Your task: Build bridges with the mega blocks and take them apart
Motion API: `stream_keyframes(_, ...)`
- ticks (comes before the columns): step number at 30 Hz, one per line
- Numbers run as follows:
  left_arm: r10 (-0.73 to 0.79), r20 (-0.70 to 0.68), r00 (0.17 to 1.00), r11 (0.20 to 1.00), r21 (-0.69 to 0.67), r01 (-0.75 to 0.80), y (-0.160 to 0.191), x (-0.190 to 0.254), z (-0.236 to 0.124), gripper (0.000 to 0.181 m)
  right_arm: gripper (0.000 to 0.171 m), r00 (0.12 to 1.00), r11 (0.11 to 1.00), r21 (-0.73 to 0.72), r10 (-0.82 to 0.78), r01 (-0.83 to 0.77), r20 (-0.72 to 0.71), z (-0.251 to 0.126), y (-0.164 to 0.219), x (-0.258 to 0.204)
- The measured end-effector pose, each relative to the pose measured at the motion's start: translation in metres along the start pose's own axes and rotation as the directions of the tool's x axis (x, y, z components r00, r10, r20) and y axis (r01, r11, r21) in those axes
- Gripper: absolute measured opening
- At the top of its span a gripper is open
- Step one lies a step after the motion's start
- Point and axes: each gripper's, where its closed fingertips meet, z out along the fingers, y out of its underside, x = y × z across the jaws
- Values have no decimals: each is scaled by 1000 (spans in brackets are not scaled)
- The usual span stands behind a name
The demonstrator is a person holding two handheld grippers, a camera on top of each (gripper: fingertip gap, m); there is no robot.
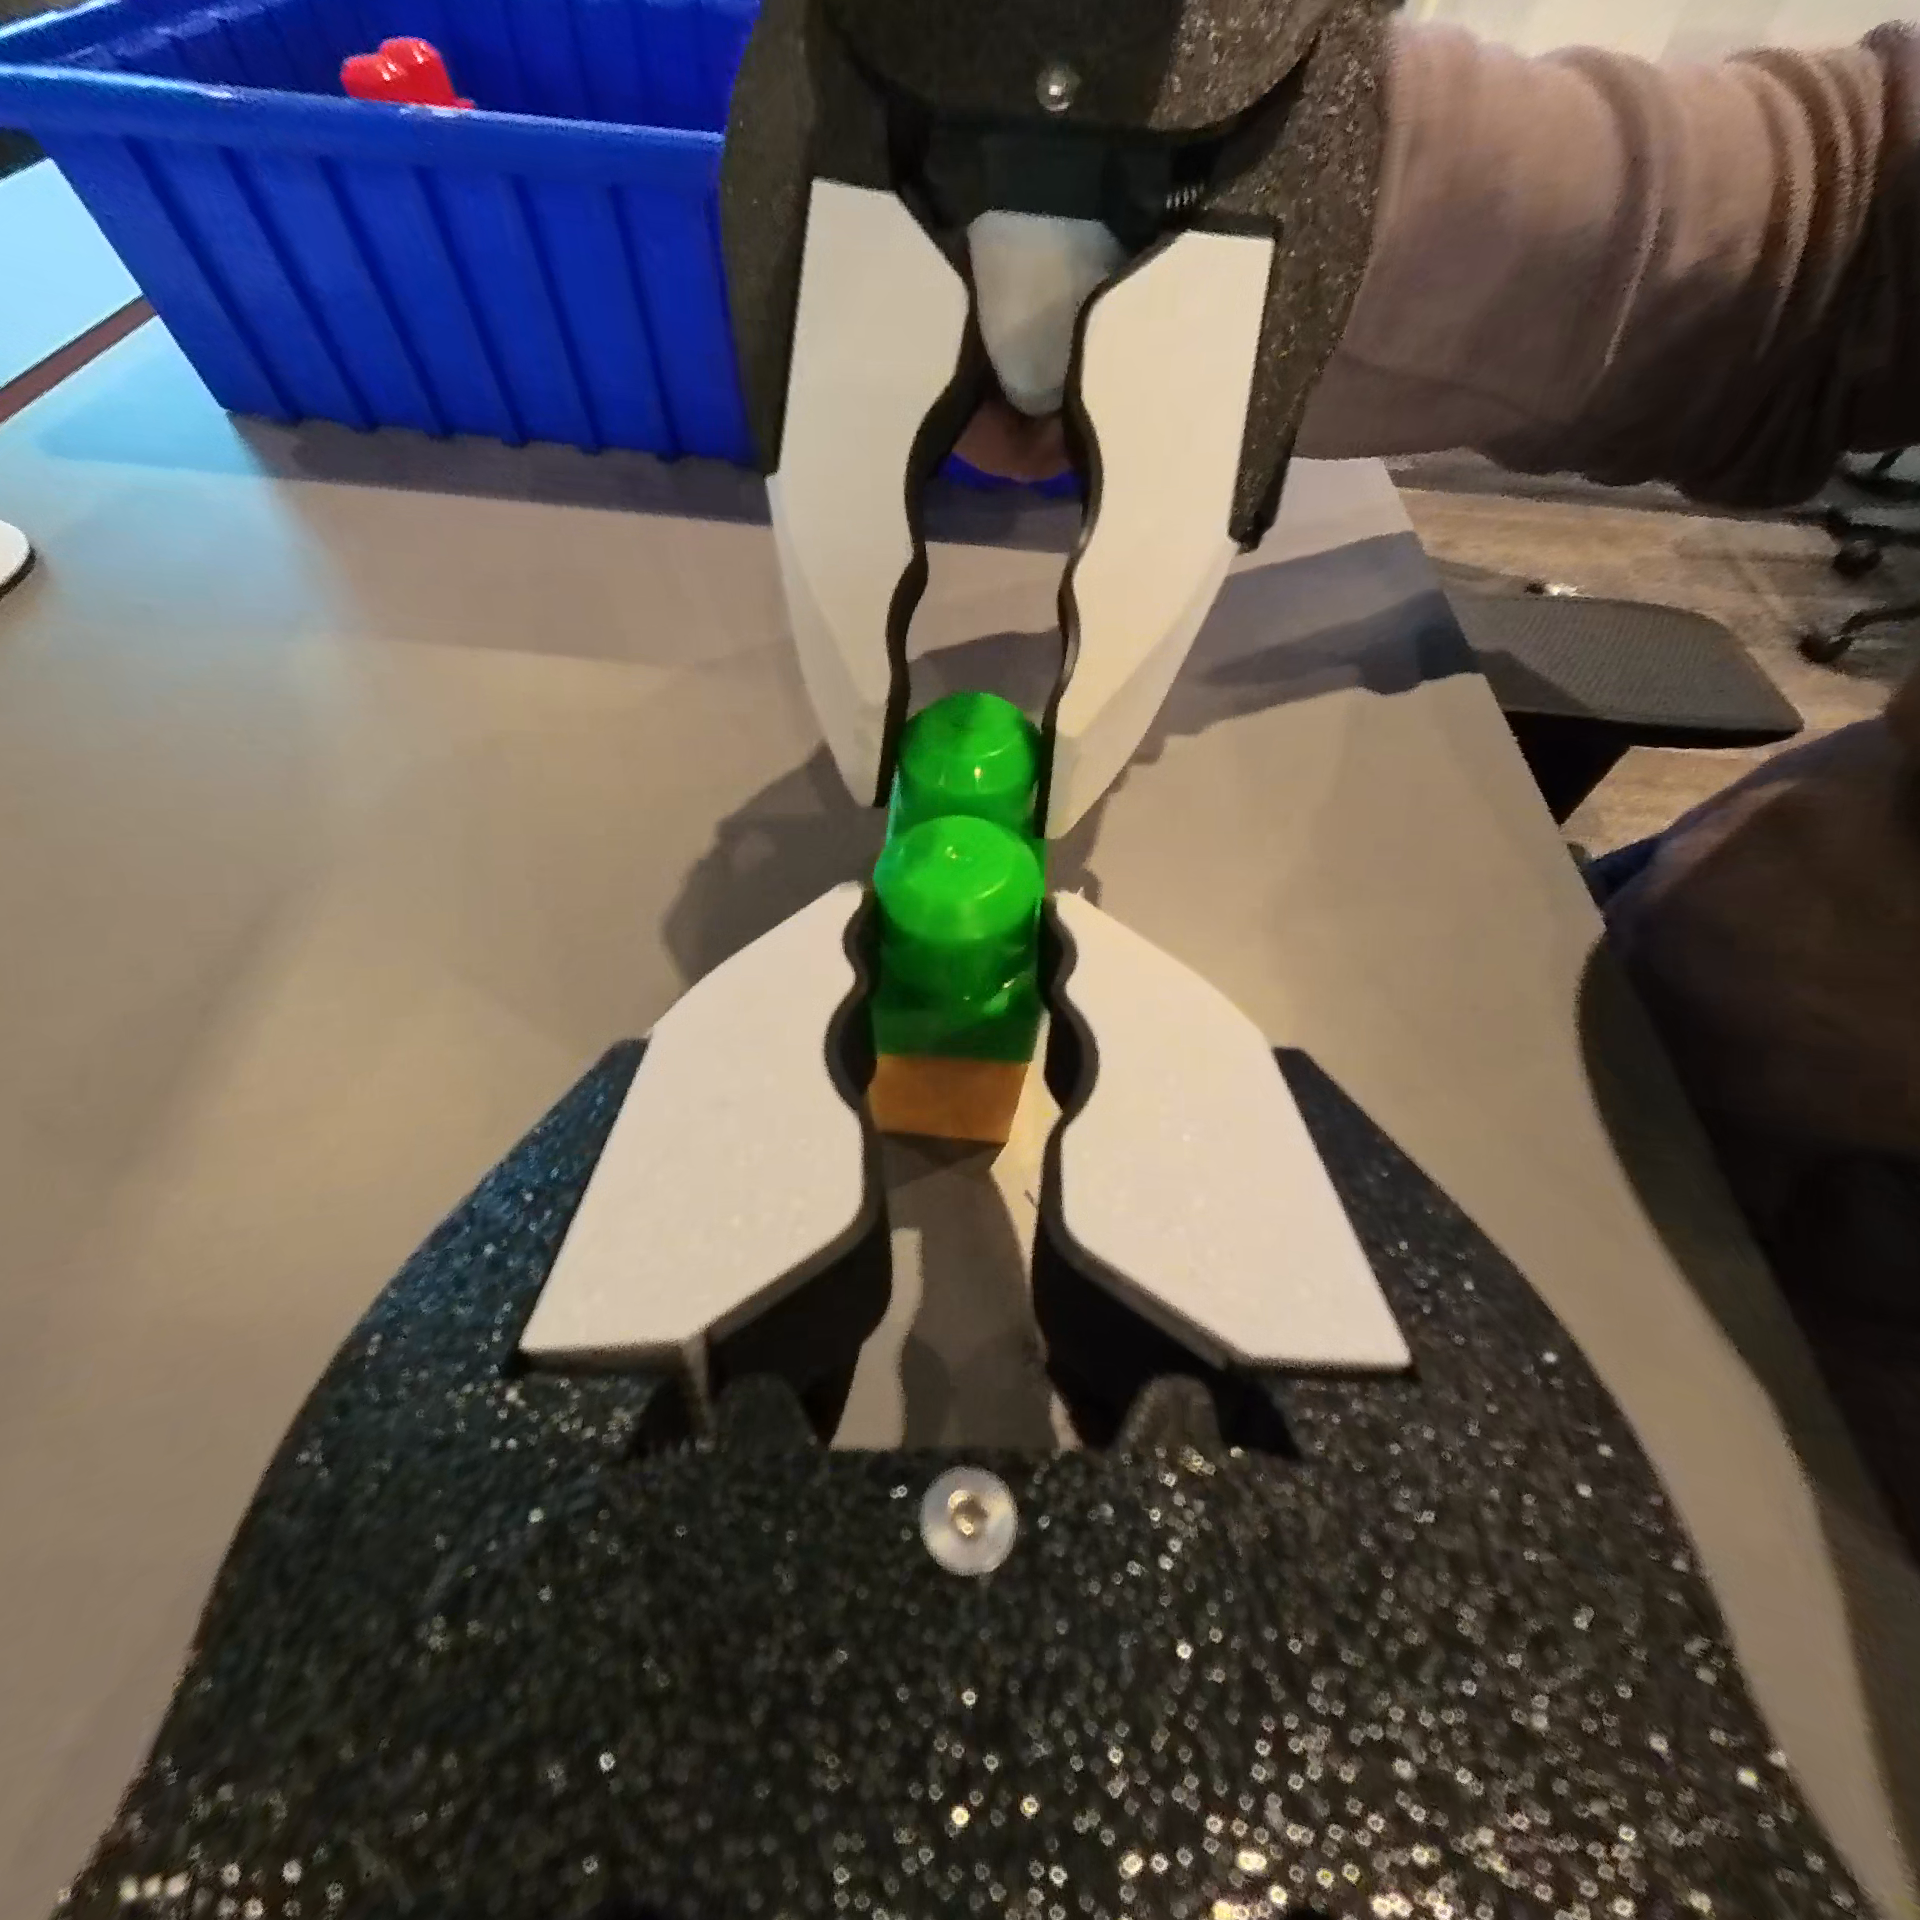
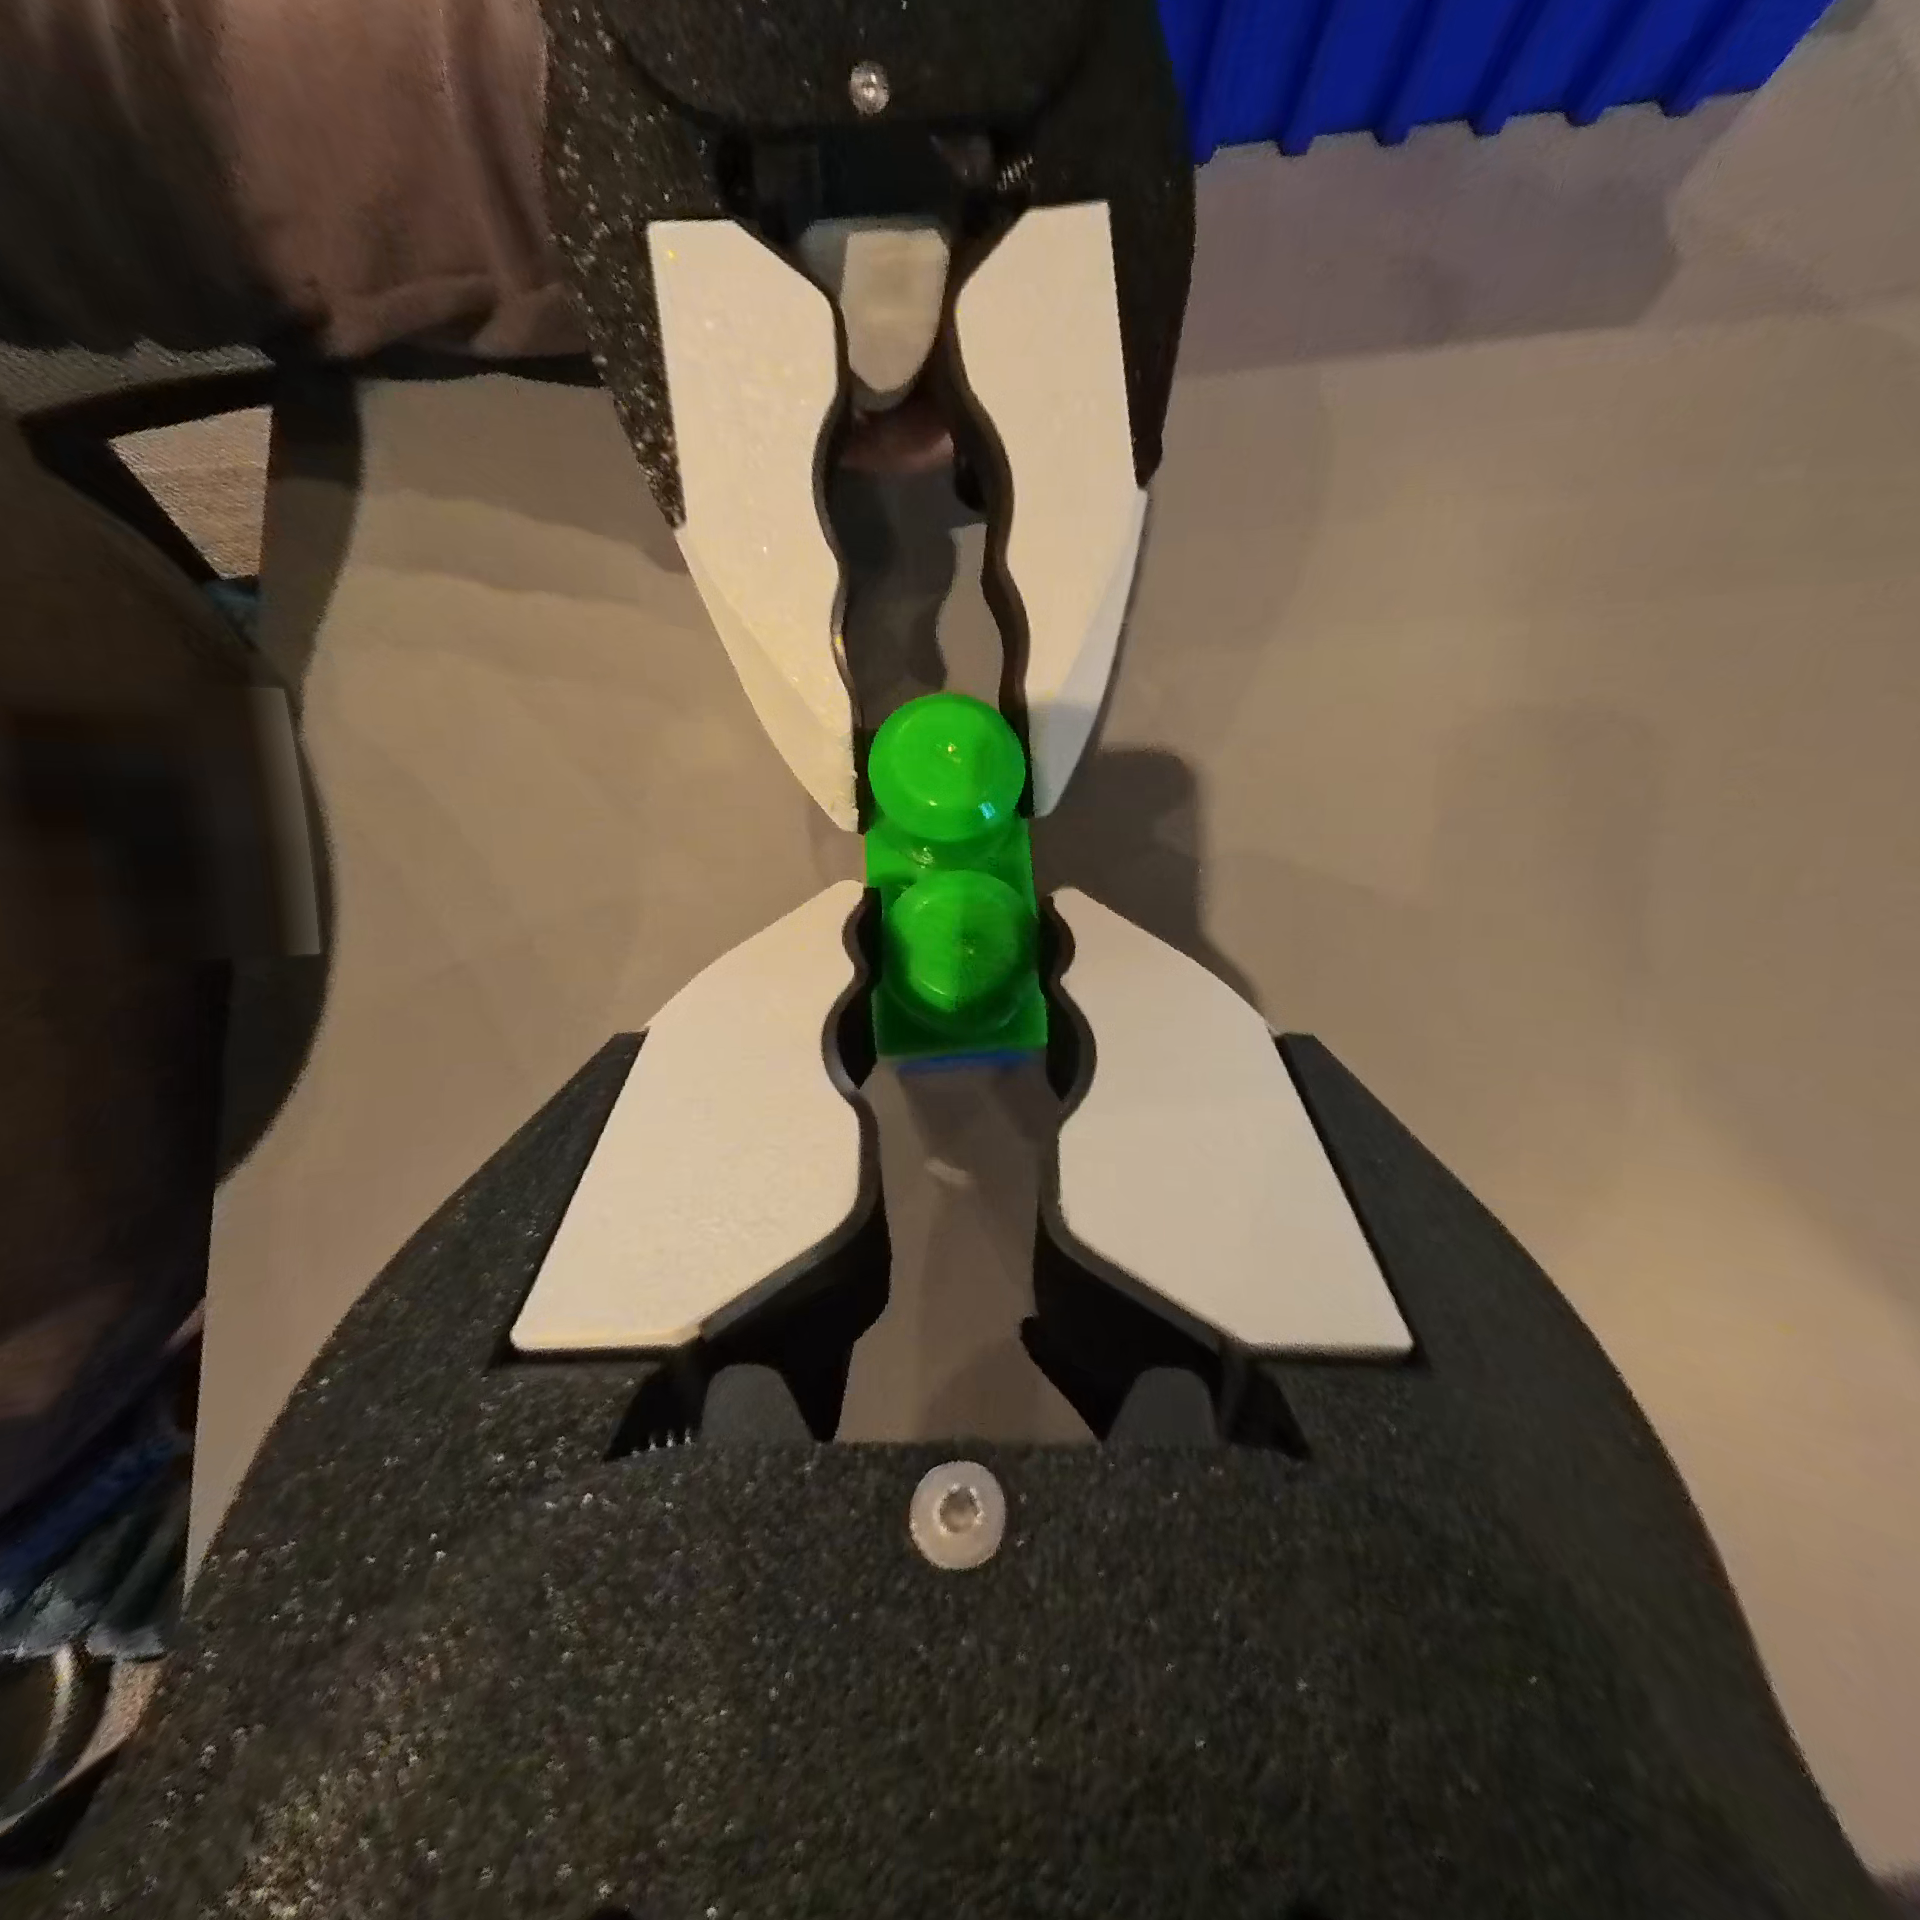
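Note:
A green mega block (image 1: 956,935) with two studs showing stands on the grey table (image 1: 364,831). Its near end rests on an orange block (image 1: 940,1107) in the left wrist view. In the right wrist view the green block (image 2: 951,935) rests on a blue block (image 2: 956,1065). My left gripper (image 1: 956,899) is shut on the sides of one end of the green block. My right gripper (image 2: 956,899) is shut on the other end. Each shows facing the other: the right gripper (image 1: 966,800) from the left, the left gripper (image 2: 948,805) from the right.
A blue ribbed bin (image 1: 416,291) stands at the back left, with a red block (image 1: 400,73) inside; it also shows in the right wrist view (image 2: 1455,73). A person's sleeve (image 1: 1610,260) reaches in from the right. The table's right edge (image 1: 1496,675) runs close by. Less than 4 cm separates the two grippers' tips.

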Motion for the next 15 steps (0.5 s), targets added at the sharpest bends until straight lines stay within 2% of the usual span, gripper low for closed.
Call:
stream_keyframes(11,0,43,999,995,104,-5,0,1,0,29,29,1000,1000,-11,-27,27,13,0,0,-1)
stream_keyframes(13,1,73,997,987,158,-13,-8,0,-6,28,47,999,999,-1,-38,38,-10,-1,-4,0)
stream_keyframes(15,-19,129,991,967,256,-15,-26,-8,-24,43,66,1000,999,48,-8,8,12,-3,-11,-2)
